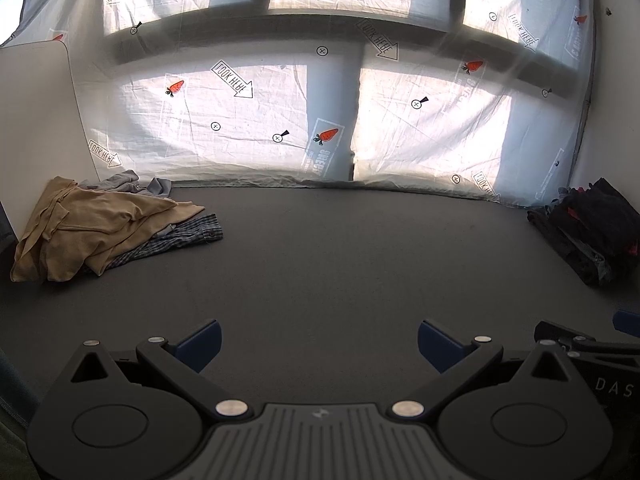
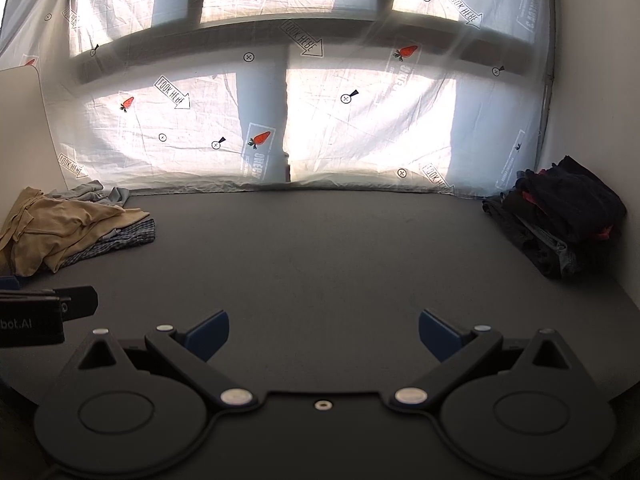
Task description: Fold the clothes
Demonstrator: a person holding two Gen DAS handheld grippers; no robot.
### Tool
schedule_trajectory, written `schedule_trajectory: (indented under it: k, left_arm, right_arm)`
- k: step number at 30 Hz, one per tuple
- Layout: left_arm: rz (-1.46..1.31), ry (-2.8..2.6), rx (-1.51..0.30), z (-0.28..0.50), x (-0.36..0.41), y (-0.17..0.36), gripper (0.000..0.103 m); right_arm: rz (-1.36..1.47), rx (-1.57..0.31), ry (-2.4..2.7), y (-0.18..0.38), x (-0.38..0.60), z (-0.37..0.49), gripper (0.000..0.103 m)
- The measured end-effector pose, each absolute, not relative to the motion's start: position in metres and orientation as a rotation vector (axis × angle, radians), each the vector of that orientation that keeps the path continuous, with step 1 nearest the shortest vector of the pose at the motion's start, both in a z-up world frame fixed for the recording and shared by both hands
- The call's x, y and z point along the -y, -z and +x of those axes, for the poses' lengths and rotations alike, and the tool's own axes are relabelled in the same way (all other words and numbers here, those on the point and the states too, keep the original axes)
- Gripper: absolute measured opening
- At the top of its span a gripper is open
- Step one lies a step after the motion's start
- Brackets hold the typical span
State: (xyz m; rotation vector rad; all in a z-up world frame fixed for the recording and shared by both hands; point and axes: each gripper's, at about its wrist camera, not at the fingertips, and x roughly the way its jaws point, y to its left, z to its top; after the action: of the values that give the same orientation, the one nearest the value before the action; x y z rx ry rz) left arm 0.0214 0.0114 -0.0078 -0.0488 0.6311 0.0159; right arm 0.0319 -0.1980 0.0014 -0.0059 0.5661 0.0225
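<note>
Tabletop (image 1: 320, 248): dark, centre bare.
Tan garment (image 1: 92, 224): far-left corner, topping a crumpled heap; soft, light, likely limp; take by an edge.
Left gripper (image 1: 318, 344): fingers apart, empty.
Right gripper (image 2: 324, 334): fingers apart, empty.

We have open passage across the dark grey counter (image 1: 320, 248): its whole middle lies bare ahead of both wide-spread claws. Obstacles sit only at the far corners: a rumpled heap of tan, grey and checked clothes (image 1: 100, 224) at far left and a stack of dark folded garments (image 2: 560, 220) at far right, against the white printed sheet (image 2: 360, 120) closing off the back.
</note>
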Motion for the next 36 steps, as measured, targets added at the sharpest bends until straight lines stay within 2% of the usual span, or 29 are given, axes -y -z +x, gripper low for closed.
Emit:
schedule_trajectory:
  k: [9,21,29,36]
  left_arm:
    - [-0.065,-0.027,-0.693,0.056,-0.001,0.018,0.103]
    - [-0.203,-0.135,-0.811,0.159,-0.016,0.011,0.103]
    - [-0.307,-0.296,-0.87,0.193,-0.063,0.025,0.103]
    - [-0.336,-0.422,-0.894,0.218,-0.142,0.042,0.103]
  right_arm:
    - [0.127,-0.613,-0.091,0.016,0.228,0.073,0.103]
    - [0.349,-0.616,-0.2,0.021,0.251,0.192,0.103]
    - [0.291,-0.718,-0.316,0.034,0.216,0.261,0.103]
    - [0.228,-0.777,-0.41,0.043,0.146,0.307,0.103]
